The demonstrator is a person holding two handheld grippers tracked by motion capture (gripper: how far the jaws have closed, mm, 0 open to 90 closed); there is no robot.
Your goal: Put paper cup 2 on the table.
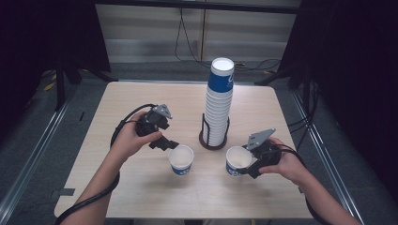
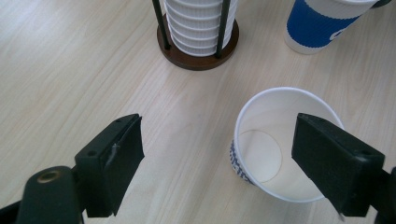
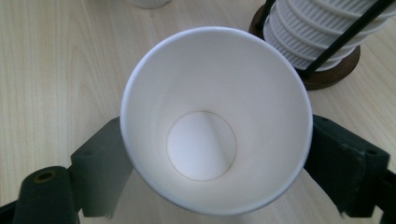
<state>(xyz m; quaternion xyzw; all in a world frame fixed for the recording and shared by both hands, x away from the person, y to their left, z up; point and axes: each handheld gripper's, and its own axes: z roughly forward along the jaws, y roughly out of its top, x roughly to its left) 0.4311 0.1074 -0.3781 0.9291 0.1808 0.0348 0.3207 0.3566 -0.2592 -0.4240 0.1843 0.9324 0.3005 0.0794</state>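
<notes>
Two white paper cups with blue bands stand open side up on the wooden table [image 1: 141,197]. My left gripper [image 1: 165,142] hovers just left of the left cup [image 1: 181,159], jaws open. In the left gripper view the left gripper [image 2: 217,158] has that cup [image 2: 275,140] near its right jaw, its rim partly behind the pad, and no pad presses on it. My right gripper [image 1: 248,164] is shut on the right cup [image 1: 236,161]. In the right gripper view both jaws of the right gripper [image 3: 217,172] sit against the walls of this cup [image 3: 215,93].
A tall stack of ribbed paper cups [image 1: 219,103] stands in a dark wire holder with a round base [image 1: 212,143] at the table's middle, between and behind the two cups. Its base [image 2: 198,51] is close ahead of the left gripper. Cables lie on the floor beyond the table.
</notes>
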